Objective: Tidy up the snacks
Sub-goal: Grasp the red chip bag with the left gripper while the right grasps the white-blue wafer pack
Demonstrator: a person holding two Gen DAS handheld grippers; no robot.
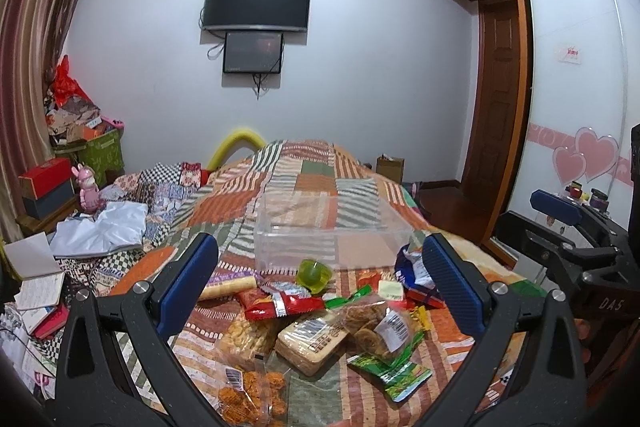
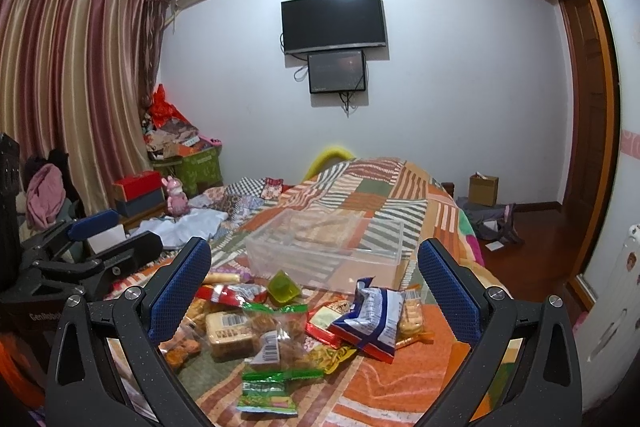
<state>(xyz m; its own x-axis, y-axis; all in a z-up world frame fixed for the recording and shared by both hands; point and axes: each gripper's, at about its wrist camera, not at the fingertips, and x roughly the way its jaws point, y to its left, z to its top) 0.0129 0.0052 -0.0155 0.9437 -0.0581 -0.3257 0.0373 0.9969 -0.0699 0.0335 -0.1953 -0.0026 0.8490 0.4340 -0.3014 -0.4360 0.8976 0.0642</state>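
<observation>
A pile of snack packets [image 1: 320, 323] lies on the patchwork bedspread [image 1: 304, 179]: a green jelly cup [image 1: 314, 275], a red packet [image 1: 280, 303], cracker packs [image 1: 312, 341], a green packet [image 1: 390, 373] and a blue-white bag [image 1: 414, 269]. Behind the pile stands an empty clear plastic box [image 1: 320, 231]. My left gripper [image 1: 320, 283] is open above the pile, holding nothing. My right gripper [image 2: 316, 283] is open over the same pile [image 2: 296, 331], with the box [image 2: 324, 247] beyond it. The blue-white bag [image 2: 368, 319] lies between the right fingers.
The right gripper shows at the right edge of the left wrist view [image 1: 568, 227]; the left gripper shows at the left of the right wrist view [image 2: 92, 247]. Notebooks [image 1: 36, 275] and boxes [image 1: 48, 187] crowd the bed's left side. A wardrobe [image 1: 576, 67] stands on the right.
</observation>
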